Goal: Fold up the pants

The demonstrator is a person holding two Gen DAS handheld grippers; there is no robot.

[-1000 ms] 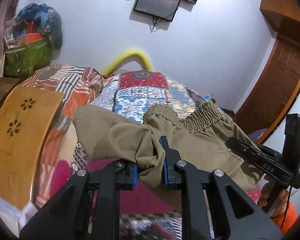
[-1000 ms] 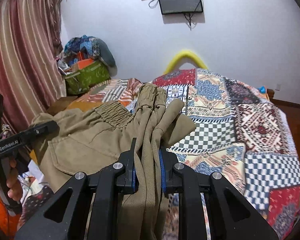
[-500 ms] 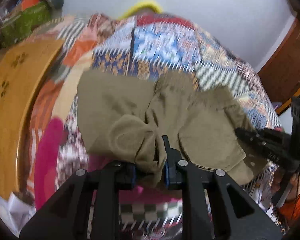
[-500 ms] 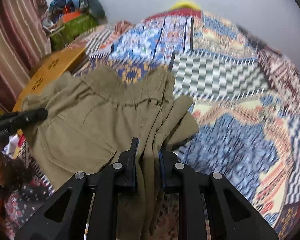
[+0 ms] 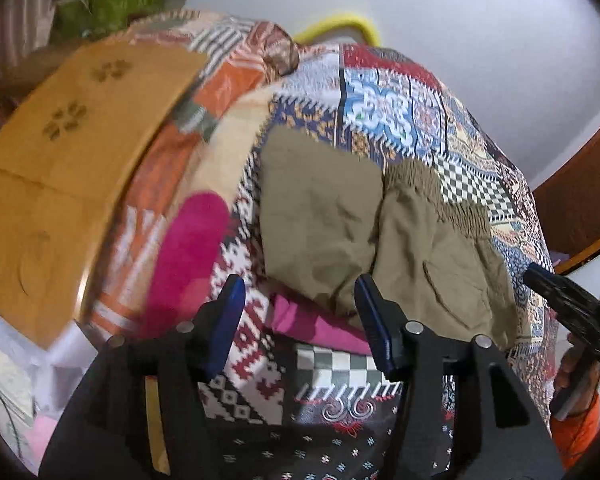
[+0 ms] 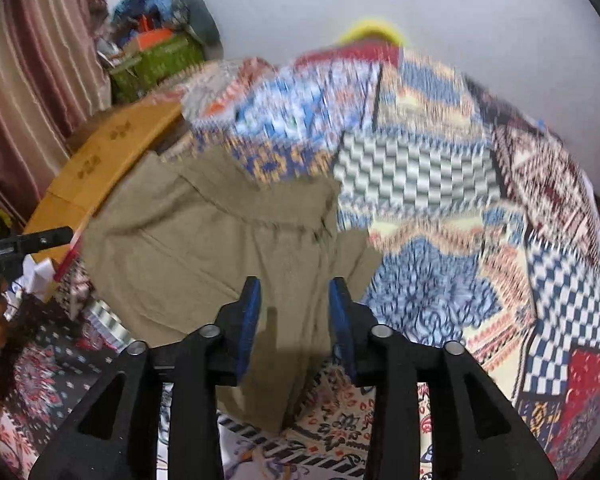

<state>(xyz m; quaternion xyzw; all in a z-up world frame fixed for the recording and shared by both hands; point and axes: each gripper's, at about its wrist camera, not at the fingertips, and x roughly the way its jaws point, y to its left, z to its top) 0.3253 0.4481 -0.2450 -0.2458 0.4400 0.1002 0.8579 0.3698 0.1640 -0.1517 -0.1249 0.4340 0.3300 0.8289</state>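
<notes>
The khaki pants [image 5: 340, 224] lie folded on the patchwork bedspread [image 5: 400, 92], elastic waistband toward the far side. My left gripper [image 5: 300, 304] is open and empty, just short of the pants' near edge. In the right wrist view the pants [image 6: 204, 240] lie flat under my right gripper [image 6: 294, 304], which is open with its blue pads above the cloth. The other gripper shows at the edge of each view: the right one [image 5: 560, 300], the left one [image 6: 28, 240].
A wooden headboard [image 5: 72, 128] runs along the bed's left side. A green bag and bundled clothes [image 6: 156, 52] sit in the far left corner by a striped curtain [image 6: 32, 60]. A yellow curved tube [image 5: 340, 24] stands at the wall. A wooden door [image 5: 580, 184] is at right.
Both grippers let go of the pants and opened. The pants dropped from held up to lying flat on the bedspread. Both grippers pulled back slightly.
</notes>
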